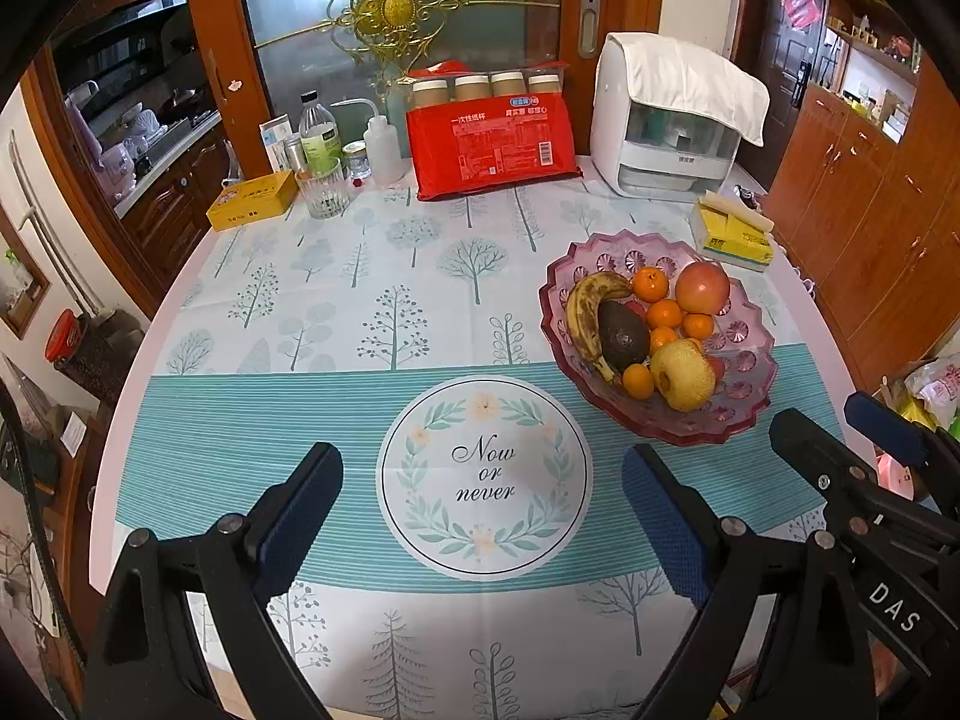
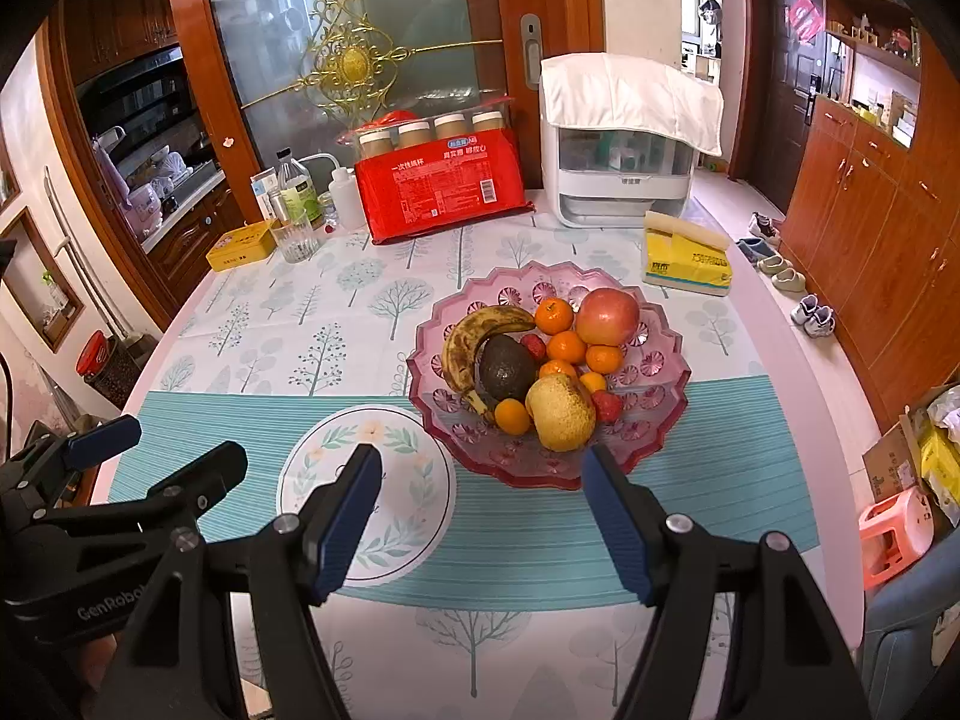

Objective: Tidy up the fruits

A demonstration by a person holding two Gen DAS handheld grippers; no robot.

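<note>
On the table's right side we find the fruit (image 2: pixel 528 366) heaped in the pink bowl (image 2: pixel 654 420); our left tongs (image 1: pixel 483 516) and right tongs (image 2: pixel 483 516) hover wide, empty, ready.

Bright, sharp daylight — fisheye-bent, dark-vignetted edges.

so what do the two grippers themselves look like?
Both alike: the left gripper and right gripper have matte black angular linkage arms with silver pivot bolts and blue textured pads. White lettering: "DAS" on the right one, "GenRobo…" on the left. No cables or sleeves visible.
</note>
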